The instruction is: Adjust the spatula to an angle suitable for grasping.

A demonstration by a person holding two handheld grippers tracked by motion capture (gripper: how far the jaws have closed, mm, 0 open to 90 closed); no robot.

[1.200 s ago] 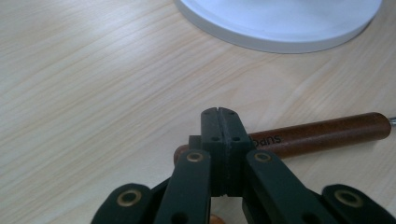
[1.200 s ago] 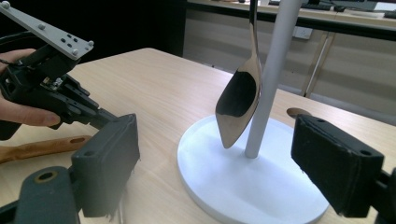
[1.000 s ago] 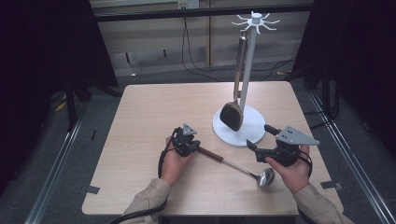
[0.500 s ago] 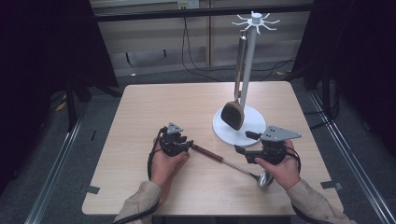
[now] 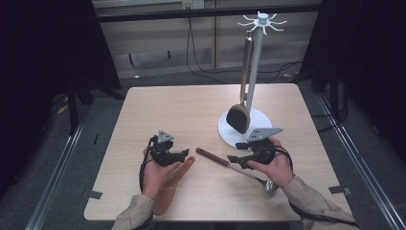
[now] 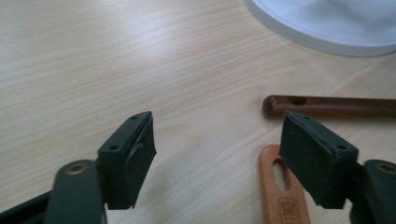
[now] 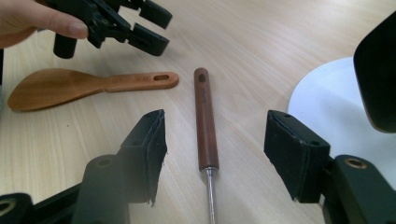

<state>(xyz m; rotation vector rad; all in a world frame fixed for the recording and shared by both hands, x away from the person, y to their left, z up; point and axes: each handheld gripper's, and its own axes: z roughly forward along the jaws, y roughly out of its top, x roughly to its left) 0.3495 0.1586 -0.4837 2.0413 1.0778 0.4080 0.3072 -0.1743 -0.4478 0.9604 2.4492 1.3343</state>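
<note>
Left gripper (image 5: 181,154) released ladle (image 5: 234,166), moved left.

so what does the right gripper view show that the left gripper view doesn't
Right gripper view alone: the flat orange-brown wooden spatula's whole blade, the metal shaft below the dark brown wooden ladle handle, and the left gripper in a hand. Left gripper view alone: that gripper's own open jaws from close up, nothing between them. Both: the light wooden table, the white round stand base, both handle ends.

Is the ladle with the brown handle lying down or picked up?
Lying down. The ladle rests flat on the table, and the right gripper has its open jaws either side of the handle, not touching.
</note>
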